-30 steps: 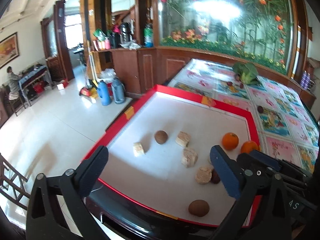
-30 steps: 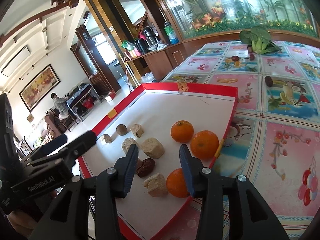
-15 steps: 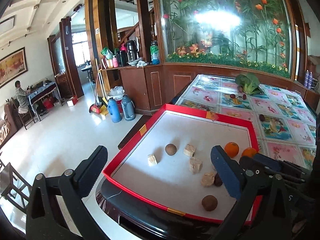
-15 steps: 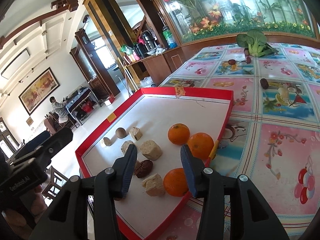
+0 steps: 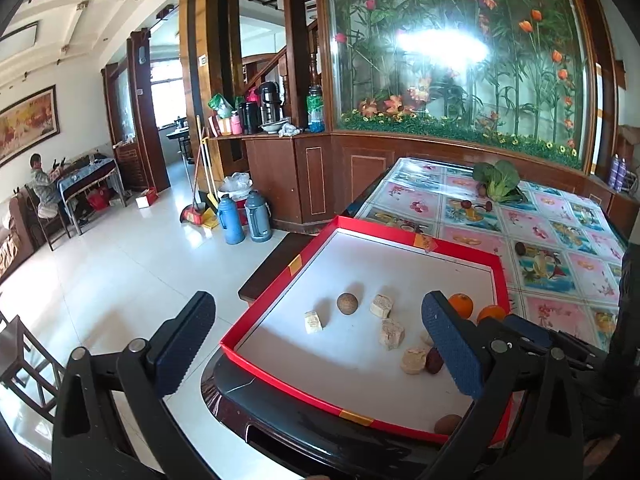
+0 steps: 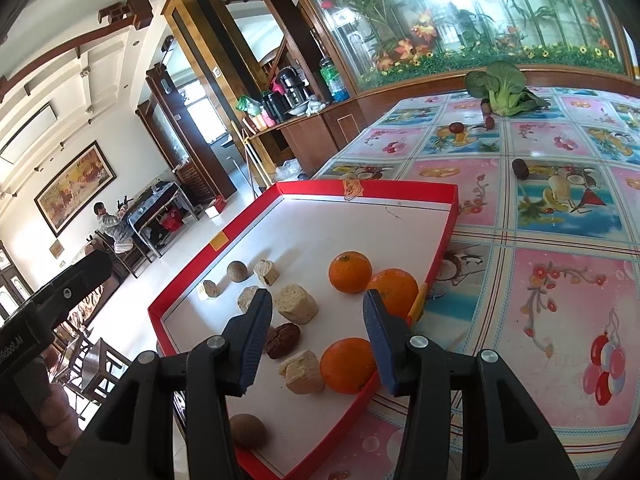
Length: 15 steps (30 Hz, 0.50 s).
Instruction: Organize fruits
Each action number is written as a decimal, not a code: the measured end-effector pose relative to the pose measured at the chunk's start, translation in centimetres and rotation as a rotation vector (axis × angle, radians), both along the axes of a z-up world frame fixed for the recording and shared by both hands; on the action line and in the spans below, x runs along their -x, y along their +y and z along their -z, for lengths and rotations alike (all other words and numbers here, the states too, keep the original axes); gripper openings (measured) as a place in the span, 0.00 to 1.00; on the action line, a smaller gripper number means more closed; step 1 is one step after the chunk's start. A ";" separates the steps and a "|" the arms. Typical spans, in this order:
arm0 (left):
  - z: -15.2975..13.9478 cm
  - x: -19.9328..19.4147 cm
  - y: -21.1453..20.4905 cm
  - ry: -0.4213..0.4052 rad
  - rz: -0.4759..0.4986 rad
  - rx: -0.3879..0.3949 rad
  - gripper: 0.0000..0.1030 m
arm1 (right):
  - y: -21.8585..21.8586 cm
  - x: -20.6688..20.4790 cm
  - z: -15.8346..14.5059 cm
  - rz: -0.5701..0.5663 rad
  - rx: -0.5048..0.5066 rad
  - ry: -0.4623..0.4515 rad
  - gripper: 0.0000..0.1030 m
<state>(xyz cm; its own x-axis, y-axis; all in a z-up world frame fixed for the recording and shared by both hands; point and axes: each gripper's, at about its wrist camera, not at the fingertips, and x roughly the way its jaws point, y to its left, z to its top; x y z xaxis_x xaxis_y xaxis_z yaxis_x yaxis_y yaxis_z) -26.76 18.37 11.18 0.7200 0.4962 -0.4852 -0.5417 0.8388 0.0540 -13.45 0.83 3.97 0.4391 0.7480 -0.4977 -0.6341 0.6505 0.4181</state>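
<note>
1. Three round orange fruits sit at the right side of a shallow red-rimmed tray with a white floor point(image 6: 450, 216): the nearest orange point(image 6: 347, 365) lies by the tray's near right rim, and the middle orange point(image 6: 394, 290) and the far orange point(image 6: 349, 271) touch each other further back.
2. The right gripper point(image 6: 318, 338) points forward and down over the near right corner of the tray, its blue-padded jaws partly apart and holding nothing; the nearest orange and a beige crumbly block point(image 6: 302, 372) show in the gap below them.
3. The left gripper point(image 5: 316, 344) hangs at the tray's left near corner, angled down, jaws spread wide and empty.
4. Also in the tray: more beige blocks, two round brown fruits point(image 6: 237, 271) point(image 6: 247, 430) and a dark wrinkled date point(image 6: 283, 339).
5. The tray rests on a table covered with a pink and blue fruit-patterned cloth point(image 6: 560, 292); a leafy green vegetable point(image 6: 500, 88) lies at its far end.
</note>
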 end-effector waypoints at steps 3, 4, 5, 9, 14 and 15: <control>-0.1 0.3 0.0 -0.005 -0.006 0.013 1.00 | -0.2 0.2 -0.1 0.009 -0.004 -0.013 0.46; -0.1 0.4 0.0 -0.007 -0.008 0.017 1.00 | -0.2 0.3 -0.1 0.011 -0.004 -0.016 0.46; 0.0 0.5 0.0 -0.008 -0.009 0.018 1.00 | -0.3 0.4 -0.2 0.013 -0.004 -0.020 0.47; 0.0 0.7 -0.2 -0.004 -0.002 0.018 1.00 | -0.9 1.0 -0.5 0.031 -0.014 -0.053 0.51; 0.0 1.1 -0.4 -0.003 -0.001 0.019 1.00 | -1.8 2.4 -1.3 0.049 -0.002 -0.121 0.52; 0.0 1.0 -0.4 0.000 -0.001 0.019 1.00 | -2.0 2.7 -1.7 0.051 -0.006 -0.135 0.52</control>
